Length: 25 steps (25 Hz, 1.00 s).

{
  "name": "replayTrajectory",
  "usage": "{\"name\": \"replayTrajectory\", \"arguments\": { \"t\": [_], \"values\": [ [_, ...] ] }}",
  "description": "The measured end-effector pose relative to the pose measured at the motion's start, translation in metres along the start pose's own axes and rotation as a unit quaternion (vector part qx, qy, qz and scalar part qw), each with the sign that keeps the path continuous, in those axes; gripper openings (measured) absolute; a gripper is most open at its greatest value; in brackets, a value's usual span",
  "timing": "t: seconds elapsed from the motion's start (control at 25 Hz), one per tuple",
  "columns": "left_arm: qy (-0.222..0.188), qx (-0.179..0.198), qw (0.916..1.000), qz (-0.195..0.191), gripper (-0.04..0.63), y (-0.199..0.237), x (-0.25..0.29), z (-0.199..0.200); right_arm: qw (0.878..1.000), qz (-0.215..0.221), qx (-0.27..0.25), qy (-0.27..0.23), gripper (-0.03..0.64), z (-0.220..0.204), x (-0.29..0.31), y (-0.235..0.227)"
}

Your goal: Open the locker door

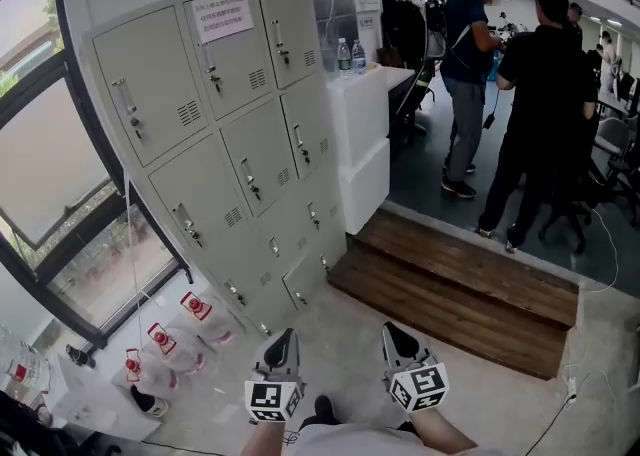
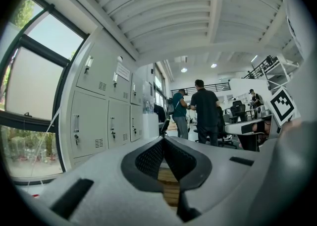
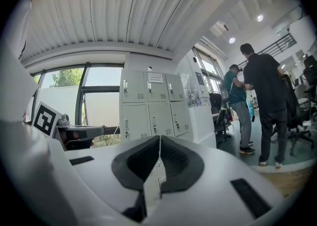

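Observation:
A grey bank of lockers (image 1: 225,134) stands against the window wall, all its doors closed, each with a small handle and vent. The same lockers (image 2: 101,121) show at the left of the left gripper view and lockers (image 3: 153,106) straight ahead in the right gripper view. My left gripper (image 1: 281,345) and right gripper (image 1: 395,336) are low in the head view, side by side, well short of the lockers. Both point level, jaws together, with nothing between them.
A white cabinet (image 1: 365,134) with water bottles (image 1: 350,56) adjoins the lockers. A wooden step (image 1: 450,289) lies to the right. Two people (image 1: 520,94) stand beyond it near office chairs. Bags with red labels (image 1: 165,349) lie on the floor by the window.

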State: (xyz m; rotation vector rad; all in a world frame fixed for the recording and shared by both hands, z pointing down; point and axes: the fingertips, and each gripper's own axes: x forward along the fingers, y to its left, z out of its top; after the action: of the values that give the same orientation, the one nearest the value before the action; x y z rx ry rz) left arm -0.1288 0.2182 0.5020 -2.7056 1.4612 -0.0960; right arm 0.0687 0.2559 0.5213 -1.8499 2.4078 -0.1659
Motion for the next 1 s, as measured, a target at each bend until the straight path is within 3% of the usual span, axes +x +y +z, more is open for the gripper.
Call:
{"name": "replayTrajectory", "arguments": {
  "t": [0.24, 0.4, 0.6, 0.8, 1.0],
  "values": [
    [0.0, -0.007, 1.0, -0.003, 0.003, 0.019, 0.052, -0.011, 1.0, -0.001, -0.006, -0.004, 0.014, -0.005, 0.041, -0.024],
    [-0.006, -0.014, 0.9999, -0.007, 0.002, 0.052, 0.106, -0.022, 1.0, -0.008, -0.007, -0.005, 0.014, -0.012, 0.099, -0.042],
    [-0.006, -0.023, 0.9996, -0.016, 0.003, 0.113, 0.196, -0.037, 1.0, -0.021, -0.017, 0.0, 0.014, -0.018, 0.202, -0.07],
    [-0.015, -0.019, 0.9995, -0.019, 0.003, 0.195, 0.297, -0.017, 0.999, -0.029, -0.024, -0.018, 0.014, 0.006, 0.33, -0.089],
    [-0.014, -0.024, 0.9993, -0.023, 0.003, 0.245, 0.376, -0.01, 0.999, -0.016, -0.026, -0.014, 0.014, 0.021, 0.427, -0.103]
  ]
}}
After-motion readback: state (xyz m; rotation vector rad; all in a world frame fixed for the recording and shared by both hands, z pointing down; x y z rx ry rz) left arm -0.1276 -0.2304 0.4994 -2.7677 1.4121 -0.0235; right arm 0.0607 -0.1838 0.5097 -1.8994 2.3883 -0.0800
